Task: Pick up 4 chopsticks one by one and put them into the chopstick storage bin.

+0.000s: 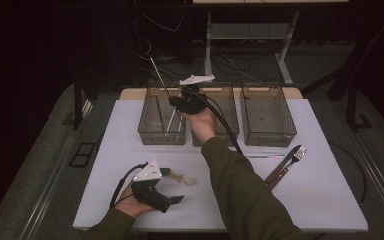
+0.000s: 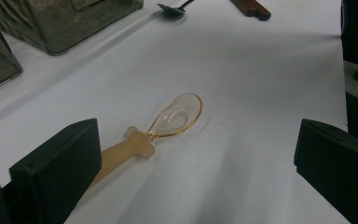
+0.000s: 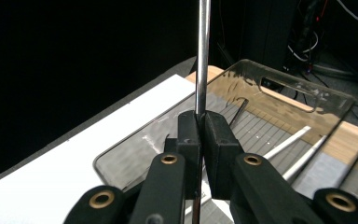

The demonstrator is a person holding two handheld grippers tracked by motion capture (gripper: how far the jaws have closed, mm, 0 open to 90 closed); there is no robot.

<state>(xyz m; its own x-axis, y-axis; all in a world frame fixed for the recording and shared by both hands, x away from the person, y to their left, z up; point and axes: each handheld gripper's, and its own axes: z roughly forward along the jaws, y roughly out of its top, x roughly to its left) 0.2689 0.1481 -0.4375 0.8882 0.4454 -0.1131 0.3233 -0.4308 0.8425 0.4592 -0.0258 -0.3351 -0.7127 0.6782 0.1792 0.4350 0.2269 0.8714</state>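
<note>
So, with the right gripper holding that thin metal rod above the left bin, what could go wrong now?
1. The right gripper pinches the metal rod near one end, so the long free part could swing or slip between the pads.
2. The rod could catch the rim of the left bin or knock the white sticks lying inside.
3. The left gripper rests open beside the clear spoon and could nudge it.
</note>
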